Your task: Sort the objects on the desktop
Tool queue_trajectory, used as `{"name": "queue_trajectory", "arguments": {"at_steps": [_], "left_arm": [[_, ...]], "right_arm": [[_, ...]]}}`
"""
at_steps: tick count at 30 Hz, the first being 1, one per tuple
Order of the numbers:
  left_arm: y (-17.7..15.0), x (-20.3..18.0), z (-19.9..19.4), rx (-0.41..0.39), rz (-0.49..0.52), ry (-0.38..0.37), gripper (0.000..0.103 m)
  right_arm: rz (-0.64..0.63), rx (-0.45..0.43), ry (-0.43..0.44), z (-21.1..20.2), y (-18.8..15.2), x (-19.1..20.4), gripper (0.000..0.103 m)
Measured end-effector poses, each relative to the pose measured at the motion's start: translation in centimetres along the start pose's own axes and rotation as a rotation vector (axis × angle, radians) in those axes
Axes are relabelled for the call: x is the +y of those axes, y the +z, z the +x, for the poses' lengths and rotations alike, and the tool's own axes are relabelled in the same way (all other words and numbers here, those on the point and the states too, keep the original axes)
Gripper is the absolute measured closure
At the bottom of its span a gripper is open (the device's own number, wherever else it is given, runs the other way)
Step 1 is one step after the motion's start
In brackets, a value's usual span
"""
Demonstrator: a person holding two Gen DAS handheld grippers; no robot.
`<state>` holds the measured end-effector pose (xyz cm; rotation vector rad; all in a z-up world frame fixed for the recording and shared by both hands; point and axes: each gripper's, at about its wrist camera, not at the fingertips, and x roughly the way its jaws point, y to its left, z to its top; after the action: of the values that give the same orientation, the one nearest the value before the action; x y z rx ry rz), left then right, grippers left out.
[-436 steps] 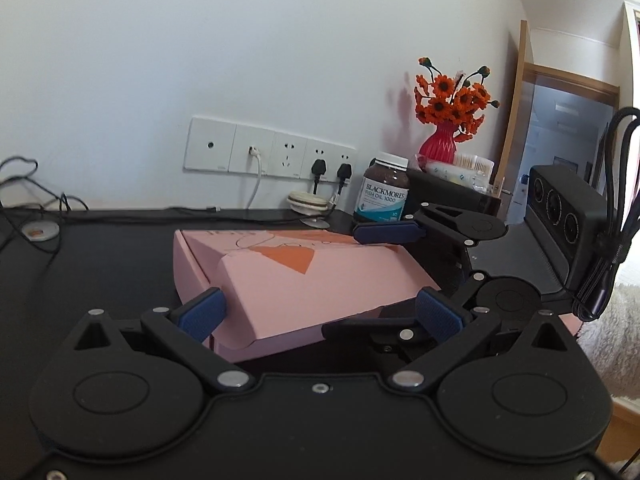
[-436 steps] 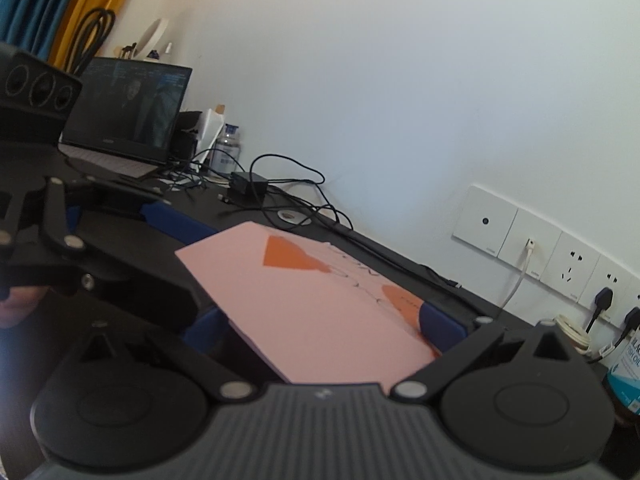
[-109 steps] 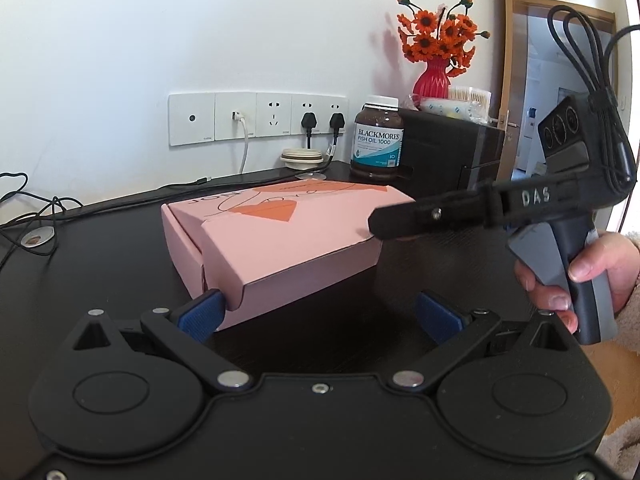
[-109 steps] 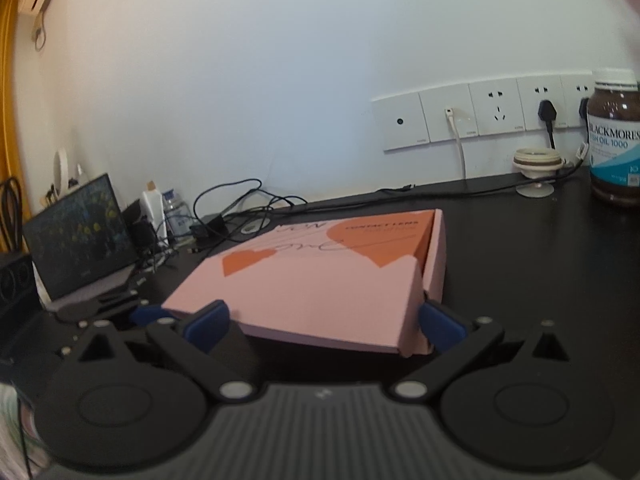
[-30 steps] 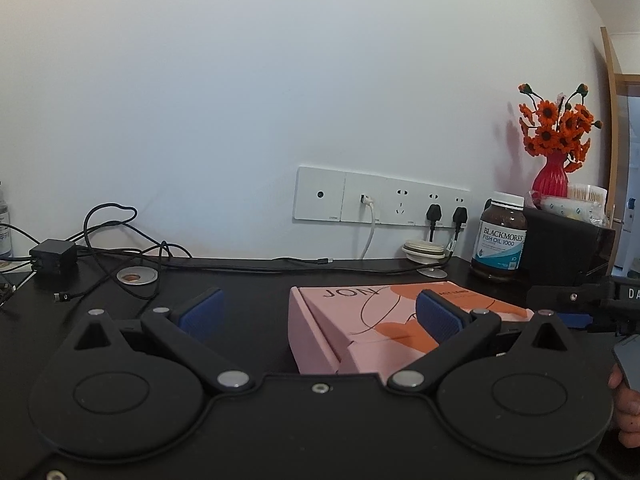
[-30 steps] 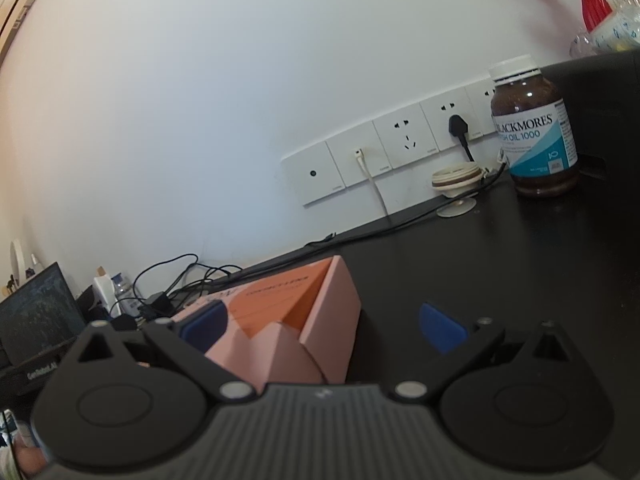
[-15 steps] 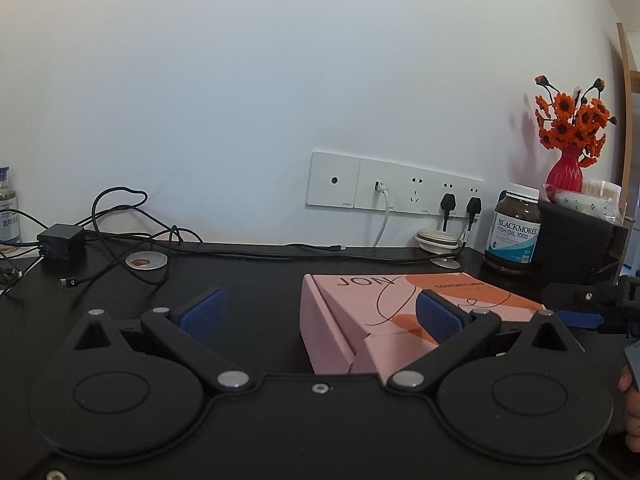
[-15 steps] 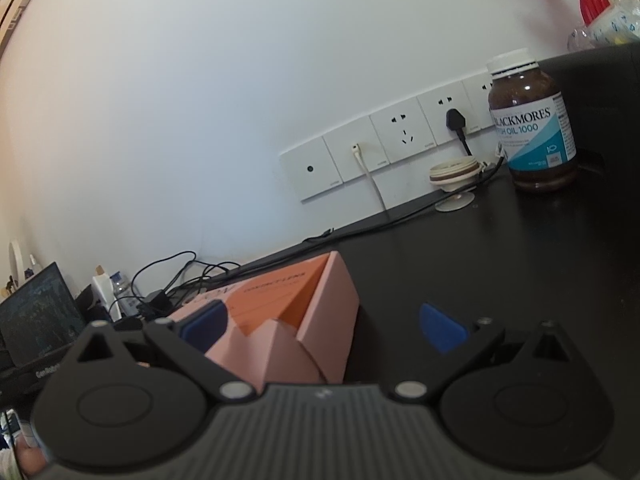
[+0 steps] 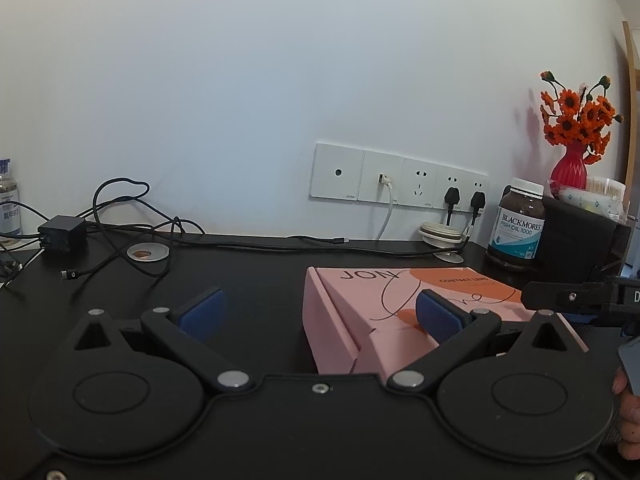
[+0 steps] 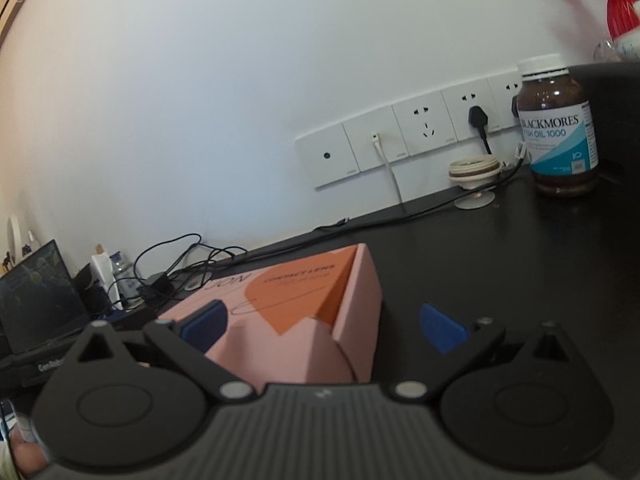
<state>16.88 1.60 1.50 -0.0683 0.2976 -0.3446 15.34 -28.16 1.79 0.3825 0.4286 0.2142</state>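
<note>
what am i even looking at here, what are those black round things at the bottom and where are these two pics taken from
Each picture comes from a camera fixed on a hand-held gripper, looking forward along its two fingers. A person holds one in each hand; there is no robot arm. The black discs and bars at the bottom are the gripper's own body, and the blue pads are its fingertips.

One view shows the left gripper, open and holding nothing. The other shows the right gripper, also open and empty.

On the black desk lies a closed pink box, partly between each gripper's fingers but not clamped. Near the wall stand a brown fish oil bottle, cables, wall sockets and a red vase of orange flowers.
</note>
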Motion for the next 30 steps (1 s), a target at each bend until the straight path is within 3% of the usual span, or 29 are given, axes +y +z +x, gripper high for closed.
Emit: {"name": "queue_trajectory", "arguments": {"at_steps": [4,11,30], "left_arm": [[0.0,0.0,0.1,0.001,0.001,0.008,0.000],[0.0,-0.1,0.2,0.004,0.001,0.090,0.000],[0.0,-0.2,0.5,0.027,0.013,0.090,0.000]], "right_arm": [[-0.007,0.003,-0.014,0.5,0.0,0.6,0.001],[0.008,0.010,-0.022,0.8,-0.3,0.4,0.001],[0.040,0.016,-0.068,1.3,-0.6,0.4,0.001]]}}
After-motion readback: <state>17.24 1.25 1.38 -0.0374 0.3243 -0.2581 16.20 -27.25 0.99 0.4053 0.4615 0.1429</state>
